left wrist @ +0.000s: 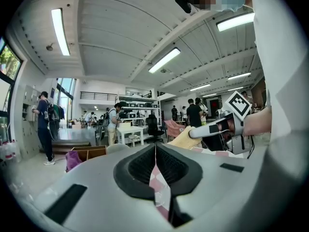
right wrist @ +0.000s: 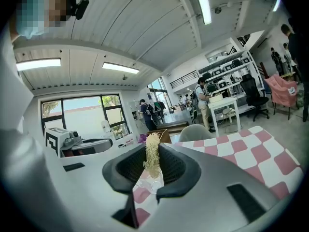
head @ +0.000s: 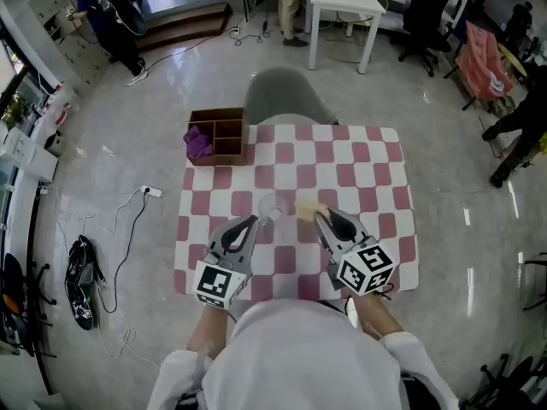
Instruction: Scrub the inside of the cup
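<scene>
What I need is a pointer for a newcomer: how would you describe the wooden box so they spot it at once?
Find the pink-and-white checked table, then its far left corner beside the grey chair. The brown box there is divided into compartments, and alone holds a purple cloth.
</scene>
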`<state>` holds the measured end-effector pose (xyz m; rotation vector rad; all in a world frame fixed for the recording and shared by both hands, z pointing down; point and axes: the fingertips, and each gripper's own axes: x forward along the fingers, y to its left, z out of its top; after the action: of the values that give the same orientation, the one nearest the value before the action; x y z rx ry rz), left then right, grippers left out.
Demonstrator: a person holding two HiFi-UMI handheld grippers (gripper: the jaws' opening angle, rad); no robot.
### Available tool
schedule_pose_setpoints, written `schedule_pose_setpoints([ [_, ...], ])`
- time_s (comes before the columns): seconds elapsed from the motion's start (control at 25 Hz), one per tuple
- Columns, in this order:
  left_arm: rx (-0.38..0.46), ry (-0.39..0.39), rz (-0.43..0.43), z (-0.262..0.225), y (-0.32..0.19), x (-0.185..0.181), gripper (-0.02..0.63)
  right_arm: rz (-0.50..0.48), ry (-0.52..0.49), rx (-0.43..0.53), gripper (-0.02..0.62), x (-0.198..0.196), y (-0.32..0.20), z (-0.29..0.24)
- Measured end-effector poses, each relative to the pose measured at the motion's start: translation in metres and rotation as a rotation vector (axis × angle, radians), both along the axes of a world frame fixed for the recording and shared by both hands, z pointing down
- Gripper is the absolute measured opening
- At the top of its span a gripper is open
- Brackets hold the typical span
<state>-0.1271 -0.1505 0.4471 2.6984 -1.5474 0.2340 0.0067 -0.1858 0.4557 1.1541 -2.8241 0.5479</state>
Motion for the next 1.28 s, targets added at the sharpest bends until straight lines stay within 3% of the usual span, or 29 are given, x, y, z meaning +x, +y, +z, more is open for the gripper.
schedule_pose_setpoints([
  [1.28, 0.037, -0.004, -0.014, -0.025, 0.016, -0.01, 0.032, 0.079, 0.078, 0.083, 0.087, 0.012, 0.011, -0.01],
])
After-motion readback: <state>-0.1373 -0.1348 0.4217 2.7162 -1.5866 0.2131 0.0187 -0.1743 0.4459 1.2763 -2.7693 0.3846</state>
